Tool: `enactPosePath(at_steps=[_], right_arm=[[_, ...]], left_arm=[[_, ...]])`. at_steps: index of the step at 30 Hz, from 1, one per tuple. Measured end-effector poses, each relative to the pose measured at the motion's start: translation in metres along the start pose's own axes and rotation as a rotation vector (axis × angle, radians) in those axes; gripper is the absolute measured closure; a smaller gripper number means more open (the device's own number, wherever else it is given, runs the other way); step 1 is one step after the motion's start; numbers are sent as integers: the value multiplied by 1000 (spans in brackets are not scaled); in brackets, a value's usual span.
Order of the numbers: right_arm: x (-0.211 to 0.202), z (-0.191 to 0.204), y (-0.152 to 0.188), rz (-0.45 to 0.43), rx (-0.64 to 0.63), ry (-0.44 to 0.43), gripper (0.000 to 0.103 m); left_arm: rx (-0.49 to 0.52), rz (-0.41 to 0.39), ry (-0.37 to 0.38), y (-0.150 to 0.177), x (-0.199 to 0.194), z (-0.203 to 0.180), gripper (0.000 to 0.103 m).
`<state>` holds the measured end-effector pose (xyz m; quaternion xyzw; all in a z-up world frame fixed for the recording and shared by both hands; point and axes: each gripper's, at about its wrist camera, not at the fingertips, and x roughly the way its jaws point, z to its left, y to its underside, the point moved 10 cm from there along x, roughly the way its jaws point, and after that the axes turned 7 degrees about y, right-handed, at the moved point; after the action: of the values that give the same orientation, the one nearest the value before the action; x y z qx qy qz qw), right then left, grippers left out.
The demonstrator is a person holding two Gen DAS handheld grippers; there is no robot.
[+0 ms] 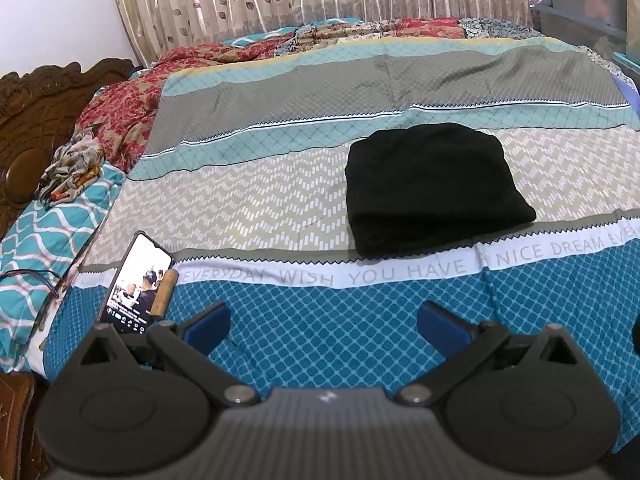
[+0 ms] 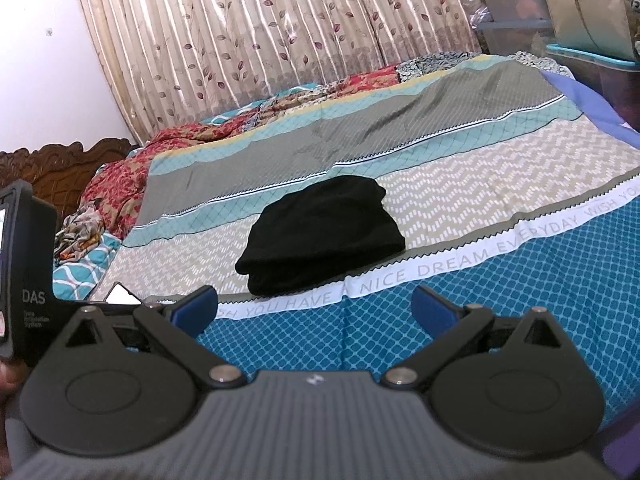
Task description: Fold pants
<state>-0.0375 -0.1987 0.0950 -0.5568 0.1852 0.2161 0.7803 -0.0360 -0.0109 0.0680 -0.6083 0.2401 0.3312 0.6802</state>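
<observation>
Sitting in a thick, soft rectangular stack, the black knit pants [image 1: 434,188] are folded on the beige zigzag band of the patterned bedspread [image 1: 280,152], their near edge right at the white strip lettered "WISH YOU HAVE A NICE DREAM". Layered folds show along the front and left edges; the fabric looks plush and matte. From the right wrist view the same bundle [image 2: 320,234] lies ahead and slightly left.

Down low, the black left hand-held gripper [image 1: 322,322] hangs over the blue diamond-print band, its blue-padded fingers [image 1: 208,326] spread wide, holding nothing and well short of the pants. The black right hand-held gripper [image 2: 314,308] matches it: blue pads [image 2: 434,310] splayed apart, nothing between them, above the same blue band.

Off to the left, a lit smartphone [image 1: 136,284] lies on the bed's edge with a small brown cylinder [image 1: 164,292] touching its right side. Further left sits a crumpled floral cloth [image 1: 70,172] on a teal wave-print quilt [image 1: 40,248], and a red floral blanket [image 1: 124,112] is bunched along the far side. A carved dark wooden headboard [image 1: 36,108] stands at the left. Behind, pleated cream curtains with leaf print [image 2: 280,28] cover the wall, and translucent plastic storage bins [image 2: 516,8] are stacked in the right corner, contents unclear.
</observation>
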Motion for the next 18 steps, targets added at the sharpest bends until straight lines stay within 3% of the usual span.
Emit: enactPosePath(at_steps=[18], right_arm=[[-14, -15, -9, -57, 45, 19, 0]], left_arm=[[8, -25, 22, -5, -16, -19, 0]])
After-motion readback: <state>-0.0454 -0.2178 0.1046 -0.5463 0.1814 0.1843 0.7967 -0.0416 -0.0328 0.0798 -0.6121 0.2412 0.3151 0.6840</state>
